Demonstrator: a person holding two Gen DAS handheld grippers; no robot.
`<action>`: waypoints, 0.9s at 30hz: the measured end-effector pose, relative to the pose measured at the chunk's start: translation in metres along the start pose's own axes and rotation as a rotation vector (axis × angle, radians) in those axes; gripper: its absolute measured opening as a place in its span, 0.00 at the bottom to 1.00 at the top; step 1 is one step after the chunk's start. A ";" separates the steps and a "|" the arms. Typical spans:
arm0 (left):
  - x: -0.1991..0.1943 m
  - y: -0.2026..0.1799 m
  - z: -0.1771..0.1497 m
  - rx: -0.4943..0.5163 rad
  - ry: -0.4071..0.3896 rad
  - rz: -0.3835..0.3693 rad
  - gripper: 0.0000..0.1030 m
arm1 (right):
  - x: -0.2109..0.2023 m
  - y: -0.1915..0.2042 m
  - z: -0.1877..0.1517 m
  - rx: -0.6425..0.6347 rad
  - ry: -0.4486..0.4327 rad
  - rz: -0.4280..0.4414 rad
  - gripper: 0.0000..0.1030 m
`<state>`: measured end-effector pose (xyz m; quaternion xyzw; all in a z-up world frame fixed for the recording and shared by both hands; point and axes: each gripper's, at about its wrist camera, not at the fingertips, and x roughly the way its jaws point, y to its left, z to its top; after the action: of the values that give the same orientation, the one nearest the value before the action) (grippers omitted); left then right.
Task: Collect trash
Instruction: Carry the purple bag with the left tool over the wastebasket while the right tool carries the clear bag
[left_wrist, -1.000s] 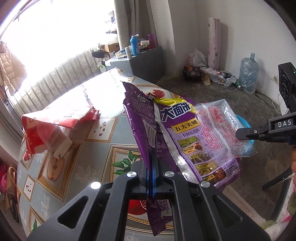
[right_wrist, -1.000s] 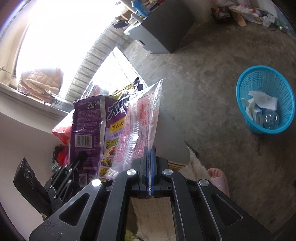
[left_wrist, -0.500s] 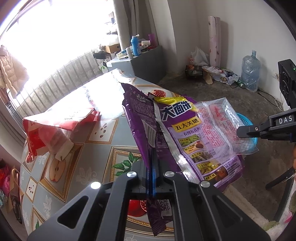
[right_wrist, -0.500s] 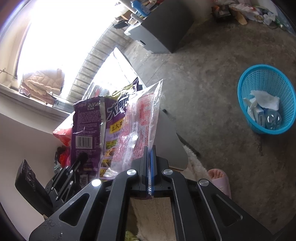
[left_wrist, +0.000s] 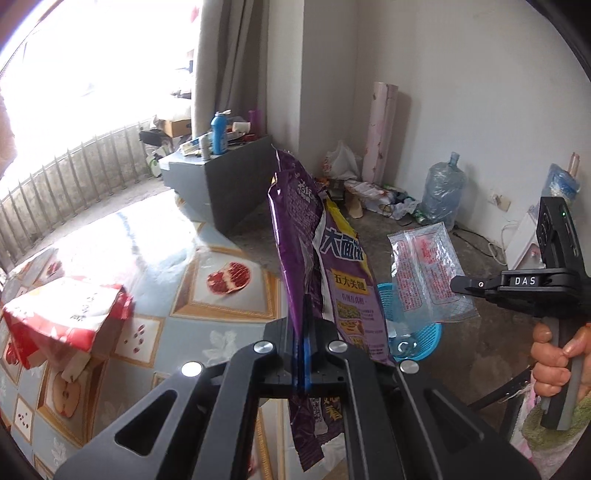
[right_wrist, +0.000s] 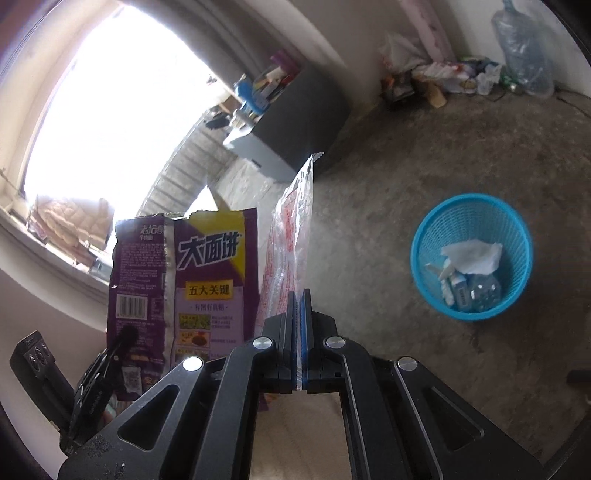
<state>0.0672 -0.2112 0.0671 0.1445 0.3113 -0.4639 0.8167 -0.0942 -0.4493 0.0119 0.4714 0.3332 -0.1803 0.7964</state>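
Note:
My left gripper (left_wrist: 303, 314) is shut on a purple snack bag (left_wrist: 343, 273) and holds it upright past the table edge; the bag also shows in the right wrist view (right_wrist: 207, 280). My right gripper (right_wrist: 300, 306) is shut on a clear plastic bag with red print (right_wrist: 291, 229), held in the air; this gripper (left_wrist: 456, 283) and bag (left_wrist: 428, 273) show at the right of the left wrist view. A blue trash basket (right_wrist: 476, 206) with paper and wrappers stands on the floor, to the right of my right gripper, and shows partly behind the purple bag (left_wrist: 424, 332).
A table with a fruit-pattern cloth (left_wrist: 207, 295) lies to the left, with a red-and-white bag (left_wrist: 62, 317) on it. A grey cabinet (left_wrist: 229, 184) with bottles, a water jug (left_wrist: 443, 188) and floor clutter stand by the far wall.
Both grippers have swung away from the table toward the floor side. The two bags, overlapping before, now hang apart, and the basket sits closer below them.

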 end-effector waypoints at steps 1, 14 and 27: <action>0.004 -0.006 0.006 0.008 -0.002 -0.023 0.01 | -0.008 -0.010 0.003 0.021 -0.023 -0.015 0.00; 0.169 -0.094 0.050 -0.061 0.388 -0.360 0.01 | -0.042 -0.109 0.016 0.272 -0.161 -0.116 0.00; 0.358 -0.161 0.006 -0.148 0.782 -0.267 0.33 | -0.012 -0.176 0.008 0.431 -0.075 -0.153 0.00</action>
<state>0.0670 -0.5381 -0.1497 0.2092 0.6462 -0.4523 0.5780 -0.2053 -0.5424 -0.0883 0.5968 0.2919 -0.3244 0.6733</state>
